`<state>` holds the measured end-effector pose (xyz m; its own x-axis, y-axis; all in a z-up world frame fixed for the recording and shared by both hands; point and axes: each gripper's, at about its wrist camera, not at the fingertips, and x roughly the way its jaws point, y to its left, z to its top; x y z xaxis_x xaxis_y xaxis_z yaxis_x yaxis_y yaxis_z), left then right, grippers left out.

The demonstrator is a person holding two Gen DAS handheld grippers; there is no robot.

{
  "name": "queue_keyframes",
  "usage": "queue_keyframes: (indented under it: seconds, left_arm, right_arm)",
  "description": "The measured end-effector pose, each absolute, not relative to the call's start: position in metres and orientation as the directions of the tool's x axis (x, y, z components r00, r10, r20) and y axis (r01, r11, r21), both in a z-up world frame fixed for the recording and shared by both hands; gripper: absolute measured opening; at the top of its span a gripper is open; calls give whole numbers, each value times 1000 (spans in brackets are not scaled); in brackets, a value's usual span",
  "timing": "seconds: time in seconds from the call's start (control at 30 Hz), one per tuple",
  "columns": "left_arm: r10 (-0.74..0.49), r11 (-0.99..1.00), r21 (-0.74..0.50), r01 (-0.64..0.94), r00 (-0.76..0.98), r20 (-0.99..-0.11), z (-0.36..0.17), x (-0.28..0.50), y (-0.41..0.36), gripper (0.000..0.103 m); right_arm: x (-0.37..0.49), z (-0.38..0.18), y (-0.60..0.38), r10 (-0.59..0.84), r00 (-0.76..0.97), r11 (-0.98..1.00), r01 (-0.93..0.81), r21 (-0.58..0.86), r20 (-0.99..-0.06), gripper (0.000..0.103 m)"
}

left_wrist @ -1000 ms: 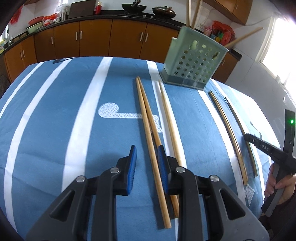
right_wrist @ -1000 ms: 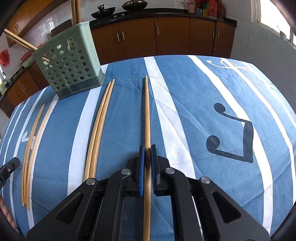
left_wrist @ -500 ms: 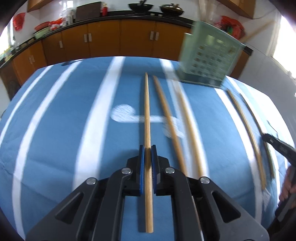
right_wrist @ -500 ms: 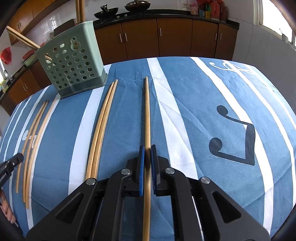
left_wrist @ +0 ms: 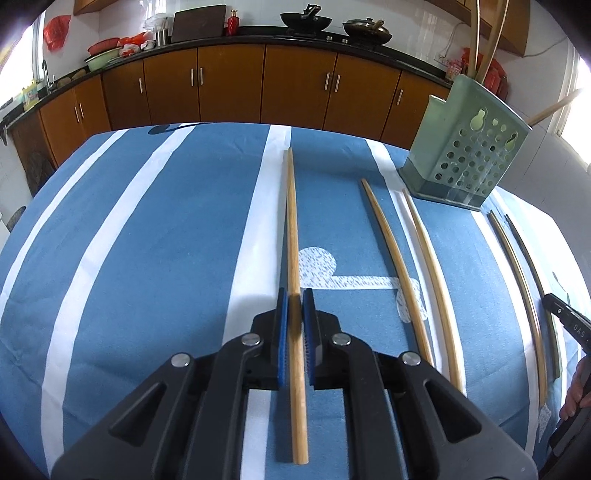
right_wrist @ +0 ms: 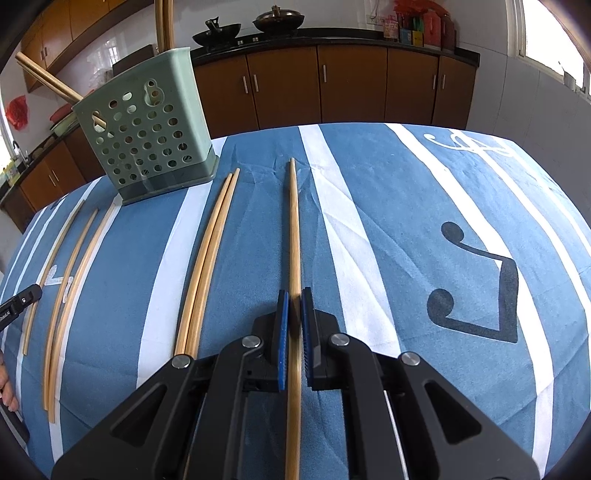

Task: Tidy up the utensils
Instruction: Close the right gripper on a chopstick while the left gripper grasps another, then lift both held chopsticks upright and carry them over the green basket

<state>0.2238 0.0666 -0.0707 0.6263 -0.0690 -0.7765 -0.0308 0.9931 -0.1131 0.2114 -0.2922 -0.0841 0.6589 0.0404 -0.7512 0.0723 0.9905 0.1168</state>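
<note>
Left tool [left_wrist: 294,321] swung left, angled down, clamping a chopstick [left_wrist: 293,229].

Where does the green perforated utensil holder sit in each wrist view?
Left wrist: green utensil holder upper right, standing on the blue striped cloth.
Right wrist: same holder upper left, chopsticks sticking out of it.
Shared landmark: the two woks on the counter behind.
</note>
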Motion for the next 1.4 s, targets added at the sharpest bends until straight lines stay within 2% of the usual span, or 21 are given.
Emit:
queue_keyframes:
  seconds: [0.47, 1.0, 1.13, 1.4]
  left_arm:
    - [-85, 990, -134, -32, 627, -774, -71, 224, 69, 10]
    - [-52, 997, -73, -10, 617, -785, -72, 195, 64, 8]
    - [-62, 996, -84, -7, 618, -784, -62, 192, 66, 8]
    - [-78, 995, -102, 10, 722, -687, -5, 182, 72, 8]
  right_arm:
    - [210, -84, -291, 39, 659, 991, 70, 113, -751, 8]
    - [191, -81, -291, 47, 650, 991, 62, 115, -758, 7]
    - [181, -61, -297, 52, 693, 989, 66, 135, -719, 7]
    - [169, -16, -310, 59, 776, 983, 65, 172, -628, 7]
